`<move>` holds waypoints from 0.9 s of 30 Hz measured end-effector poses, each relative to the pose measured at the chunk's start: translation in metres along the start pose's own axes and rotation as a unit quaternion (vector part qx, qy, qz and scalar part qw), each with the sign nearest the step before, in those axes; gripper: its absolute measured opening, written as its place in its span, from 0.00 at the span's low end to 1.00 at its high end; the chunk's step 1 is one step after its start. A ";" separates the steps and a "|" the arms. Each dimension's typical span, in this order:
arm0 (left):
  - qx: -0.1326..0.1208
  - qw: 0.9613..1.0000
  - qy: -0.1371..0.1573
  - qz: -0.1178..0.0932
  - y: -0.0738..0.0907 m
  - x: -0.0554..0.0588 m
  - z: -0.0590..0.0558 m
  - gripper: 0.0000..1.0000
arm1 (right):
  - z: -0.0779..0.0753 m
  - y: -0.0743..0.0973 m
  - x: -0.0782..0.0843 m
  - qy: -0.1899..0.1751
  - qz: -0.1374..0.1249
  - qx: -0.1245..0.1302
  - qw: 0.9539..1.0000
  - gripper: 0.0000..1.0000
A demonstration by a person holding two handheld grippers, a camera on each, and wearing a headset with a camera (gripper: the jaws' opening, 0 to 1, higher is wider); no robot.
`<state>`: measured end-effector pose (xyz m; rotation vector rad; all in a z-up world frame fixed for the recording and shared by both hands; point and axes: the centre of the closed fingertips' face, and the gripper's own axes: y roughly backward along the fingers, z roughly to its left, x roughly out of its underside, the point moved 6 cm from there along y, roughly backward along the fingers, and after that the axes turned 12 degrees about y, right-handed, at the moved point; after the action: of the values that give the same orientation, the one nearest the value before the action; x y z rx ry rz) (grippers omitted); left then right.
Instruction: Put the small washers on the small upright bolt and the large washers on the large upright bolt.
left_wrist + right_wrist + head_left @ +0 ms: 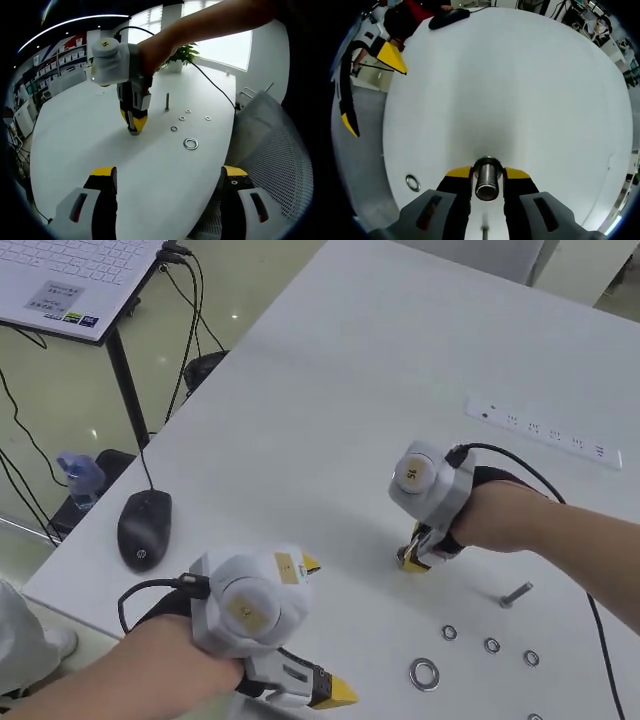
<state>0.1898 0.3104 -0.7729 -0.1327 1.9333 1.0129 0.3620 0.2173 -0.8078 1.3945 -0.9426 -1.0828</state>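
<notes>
- Right tool (487,172) — clamped on the large bolt (487,181), holding it upright on the white desk (330,420), left of the small upright bolt (516,593).
- Left tool (169,172) — jaws wide apart, empty, well apart from that bolt.
- Small washers (491,645) and one large washer (424,674) lie flat near that bolt.
</notes>
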 end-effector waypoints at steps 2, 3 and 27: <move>0.000 1.000 0.004 0.000 0.001 0.000 0.000 0.85 | 0.000 0.000 0.000 0.001 0.000 0.000 1.000 0.24; 0.000 1.000 0.004 -0.001 0.001 0.000 0.000 0.85 | 0.000 -0.001 0.000 0.002 -0.002 0.000 1.000 0.25; 0.005 1.000 -0.006 -0.005 0.001 -0.008 -0.004 0.86 | 0.004 0.041 0.005 -0.009 -0.041 0.025 0.999 0.34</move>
<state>0.1914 0.3063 -0.7654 -0.1308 1.9248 0.9952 0.3603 0.2071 -0.7677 1.4782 -0.9385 -1.1420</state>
